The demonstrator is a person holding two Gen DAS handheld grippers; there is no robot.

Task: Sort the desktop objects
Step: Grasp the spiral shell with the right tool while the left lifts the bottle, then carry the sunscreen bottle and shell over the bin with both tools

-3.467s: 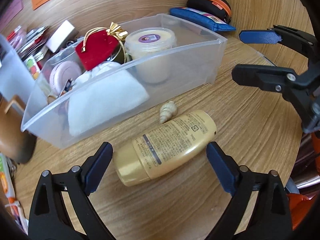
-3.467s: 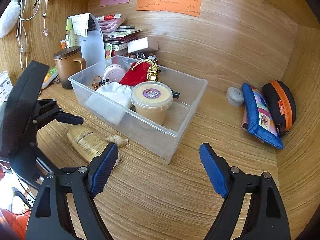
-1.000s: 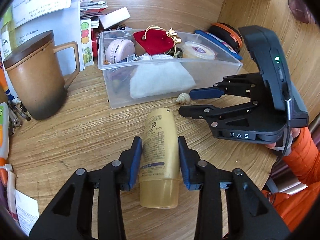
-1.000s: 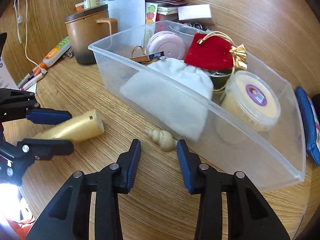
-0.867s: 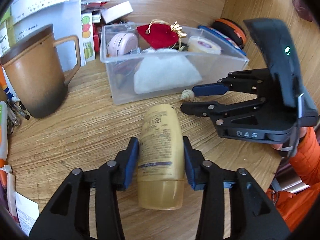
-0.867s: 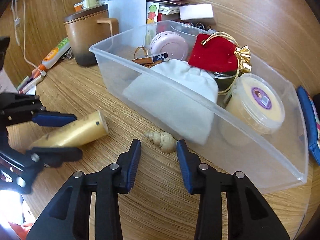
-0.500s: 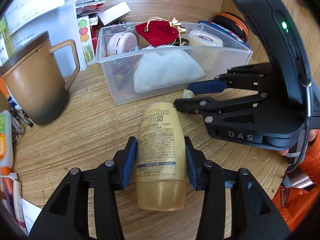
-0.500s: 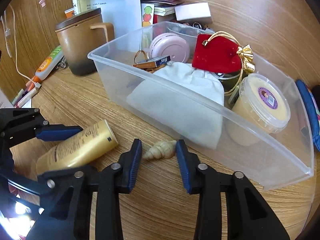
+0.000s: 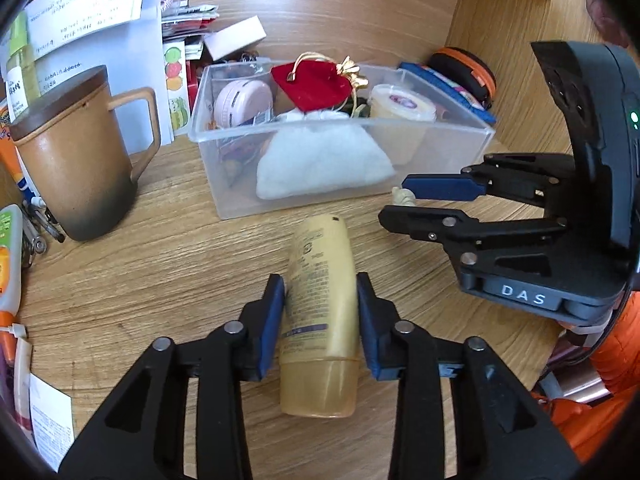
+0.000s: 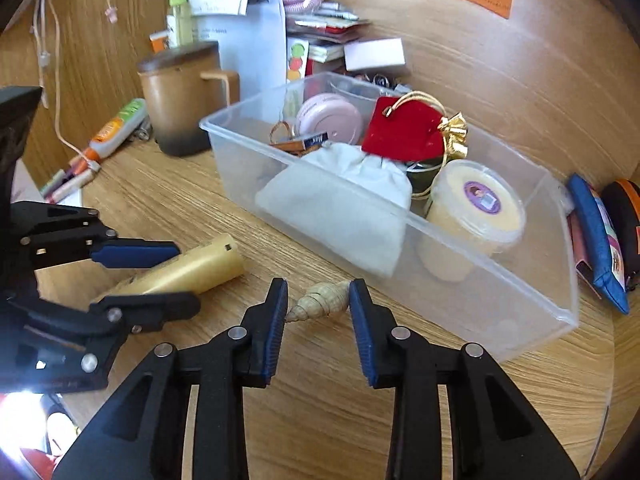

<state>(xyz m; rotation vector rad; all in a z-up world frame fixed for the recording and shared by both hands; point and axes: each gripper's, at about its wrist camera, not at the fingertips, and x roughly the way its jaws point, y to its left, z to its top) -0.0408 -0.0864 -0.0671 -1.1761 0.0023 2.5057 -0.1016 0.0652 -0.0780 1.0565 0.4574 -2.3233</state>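
While the left gripper [image 9: 320, 320] has just been closing, its two blue pads squeeze the sides of one gold bottle [image 9: 320, 312]. The bottle lies on the wooden desk [image 9: 160, 248] in front of the box. Its long side runs straight away from the gripper, with the wide cap end near and the flat crimped end pointing far, toward the clear plastic box [image 9: 432, 148].

The right gripper [image 10: 318, 312] has one small shell [image 10: 322, 302] between its fingers. The shell lies crosswise, with its pointy tip toward the left pad and its fat end toward the right pad. Both ends seem to touch the pads, so it looks pinched. It is just in front of the box's near wall.

Inside the box are one white pouch [image 10: 340, 208], one red pouch [image 10: 404, 132] with a gold bow, one pink round case [image 10: 330, 118] and one cream tub [image 10: 476, 208]. One brown mug [image 9: 72, 168] with a lid stands left of the box. Two zip cases, one blue [image 10: 596, 236] and one black with orange [image 10: 624, 216], lie on the far right.
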